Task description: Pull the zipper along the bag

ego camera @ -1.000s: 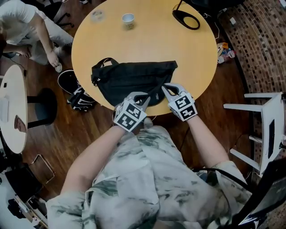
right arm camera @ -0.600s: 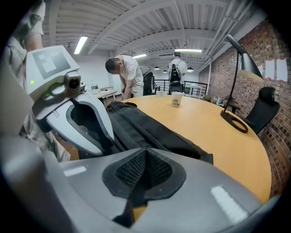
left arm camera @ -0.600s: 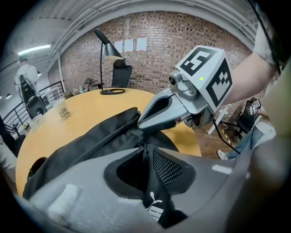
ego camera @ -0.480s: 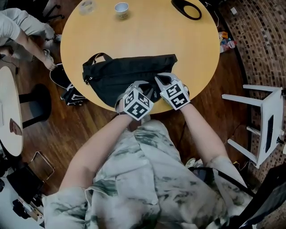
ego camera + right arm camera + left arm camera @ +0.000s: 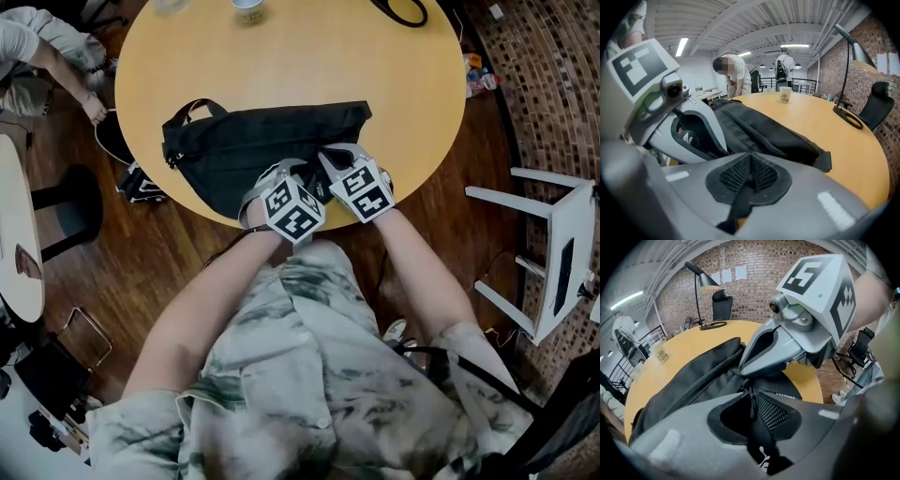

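Clamped on the small dark zipper pull (image 5: 751, 405) of the black fabric waist bag (image 5: 253, 150), the left gripper (image 5: 751, 396) seems barely started (the right gripper (image 5: 749, 172) pinches the bag's fabric, probably bracing).

Black bag (image 5: 246, 150), amber-yellow table (image 5: 309, 66), dark brown plank floor (image 5: 131, 253)

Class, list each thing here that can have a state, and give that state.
black bag: lying on the table
zipper: closed along the stretch in view
left gripper: shut on the black bag's near edge
right gripper: shut on a black tab of the bag
cup: upright
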`<state>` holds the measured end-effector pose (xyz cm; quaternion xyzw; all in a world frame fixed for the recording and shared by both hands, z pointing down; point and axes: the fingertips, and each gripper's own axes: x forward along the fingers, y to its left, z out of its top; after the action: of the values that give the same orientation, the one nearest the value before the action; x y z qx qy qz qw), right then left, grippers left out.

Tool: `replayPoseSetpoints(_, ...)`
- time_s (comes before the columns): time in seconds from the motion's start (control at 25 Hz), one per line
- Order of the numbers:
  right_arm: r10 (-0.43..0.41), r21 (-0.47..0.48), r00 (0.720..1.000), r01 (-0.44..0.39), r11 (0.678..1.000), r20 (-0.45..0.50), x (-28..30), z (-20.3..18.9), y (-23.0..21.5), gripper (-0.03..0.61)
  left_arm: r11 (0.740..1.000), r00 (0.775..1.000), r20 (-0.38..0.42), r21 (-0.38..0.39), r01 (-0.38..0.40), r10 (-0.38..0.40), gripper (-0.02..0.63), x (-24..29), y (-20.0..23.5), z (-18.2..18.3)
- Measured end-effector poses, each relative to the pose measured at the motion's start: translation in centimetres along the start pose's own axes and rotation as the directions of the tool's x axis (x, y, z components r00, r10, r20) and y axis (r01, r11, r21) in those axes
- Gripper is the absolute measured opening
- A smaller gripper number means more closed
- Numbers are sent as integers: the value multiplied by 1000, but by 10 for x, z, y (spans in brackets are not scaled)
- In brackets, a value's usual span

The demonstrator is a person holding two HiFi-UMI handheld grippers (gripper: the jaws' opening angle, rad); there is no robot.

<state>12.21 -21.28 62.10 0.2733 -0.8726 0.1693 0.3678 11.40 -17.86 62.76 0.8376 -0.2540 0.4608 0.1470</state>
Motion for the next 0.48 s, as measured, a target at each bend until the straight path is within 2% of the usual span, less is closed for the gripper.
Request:
replayPoseSetpoints(0.24,6,15,1000,-6,1000,-5,1,-5,2,6,1000,999,-45,11,-29,29,74,8,-1,-2)
replayPoseSetpoints(0.48,7,43,1000,-7,999,1,4,-8,2,8,1000,998,-52,-11,-18,18,54,10,-1,-4)
